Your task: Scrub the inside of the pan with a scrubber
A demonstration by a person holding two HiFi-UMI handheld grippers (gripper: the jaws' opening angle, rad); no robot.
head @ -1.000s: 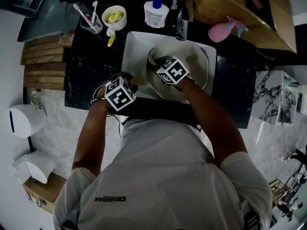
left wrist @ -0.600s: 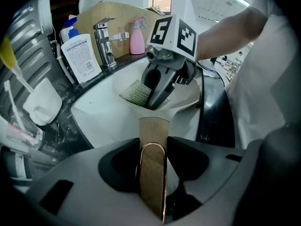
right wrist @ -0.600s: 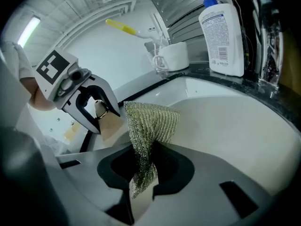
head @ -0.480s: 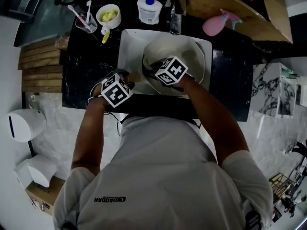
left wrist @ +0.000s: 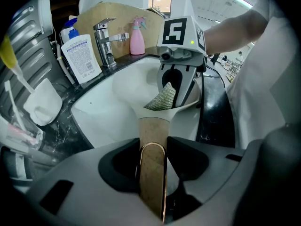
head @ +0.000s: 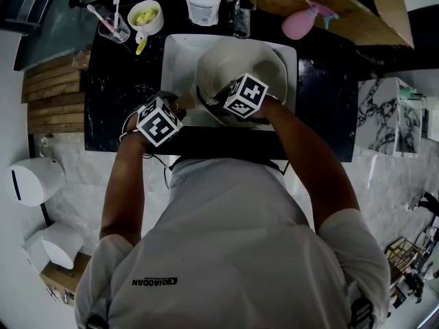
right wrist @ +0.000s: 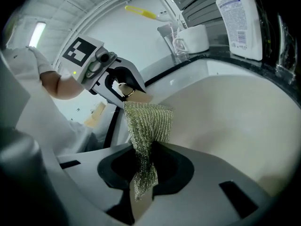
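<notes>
The scrubber, a limp greenish mesh cloth, is pinched by the right gripper. Its jaws are pressed together on the near end, and the free part is draped against the inner wall of the pan. The scrubber is judged light, soft and floppy, so a hold close to the working edge would be needed for pressure to be passed on.

The pan is set in the white sink, and its wooden handle is clamped between the jaws of the left gripper. The pan is judged stiff, fairly heavy and perhaps slick when wet, so the handle is the place to be gripped. Nothing but the scrubber is seen inside it.

Behind the sink, on the black desk, a white bowl of yellow pieces, a clear cup of brushes, a blue-capped bottle and a pink spray bottle are noted.
</notes>
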